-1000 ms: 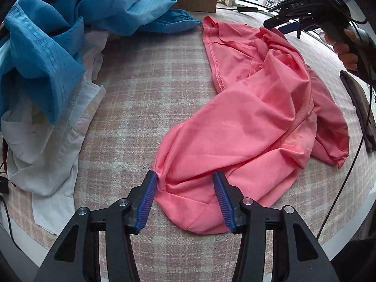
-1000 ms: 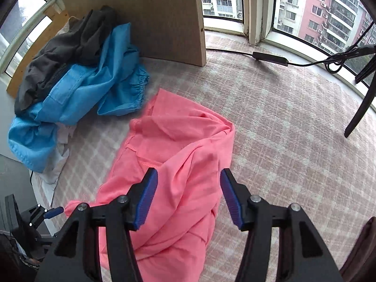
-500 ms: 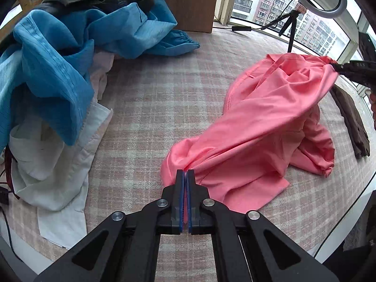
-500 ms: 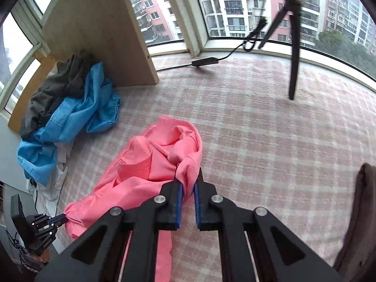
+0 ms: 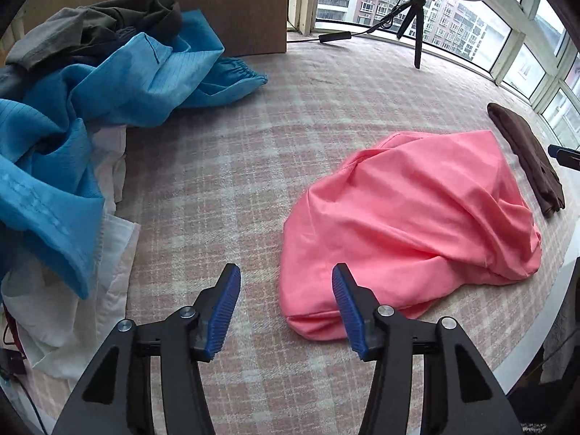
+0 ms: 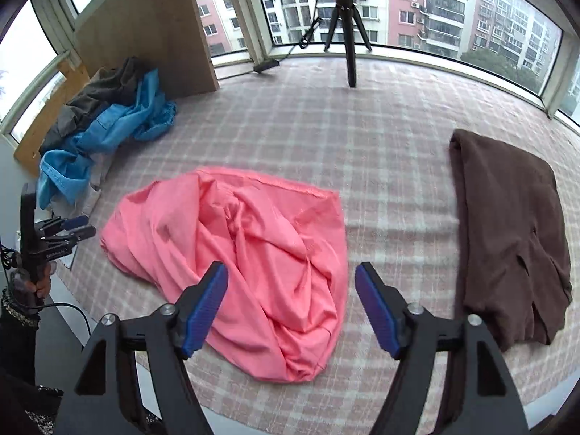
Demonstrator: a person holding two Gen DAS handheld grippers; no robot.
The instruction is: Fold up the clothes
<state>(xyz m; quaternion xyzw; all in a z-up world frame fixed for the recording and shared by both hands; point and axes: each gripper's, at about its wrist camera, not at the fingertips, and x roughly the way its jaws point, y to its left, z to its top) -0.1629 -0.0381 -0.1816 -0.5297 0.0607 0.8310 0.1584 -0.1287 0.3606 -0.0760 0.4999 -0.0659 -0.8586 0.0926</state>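
The checked surface (image 6: 380, 137) carries a heap of clothes (image 5: 90, 108) at its far left corner and a brown garment (image 6: 507, 232) lying flat at the right edge. The pink garment (image 6: 246, 253) lies bunched mid-surface, near the front edge, likely for folding. Left hand-held gripper (image 5: 286, 308) and right hand-held gripper (image 6: 290, 308) hang over it, jaws wide, holding nothing.

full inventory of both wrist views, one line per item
pink garment: 1, pink, crumpled mid-surface, ungripped
brown garment: 1, brown, flat, right of the pink one
blue garment: 1, blue, in the left pile
dark grey garment: 1, atop that pile
white cloth: 1, under the blue
checked cover: 1, pink-white
wooden board: 1, upright behind pile
tripod: 1, black, by the windows
left gripper: jaws open
right gripper: jaws open
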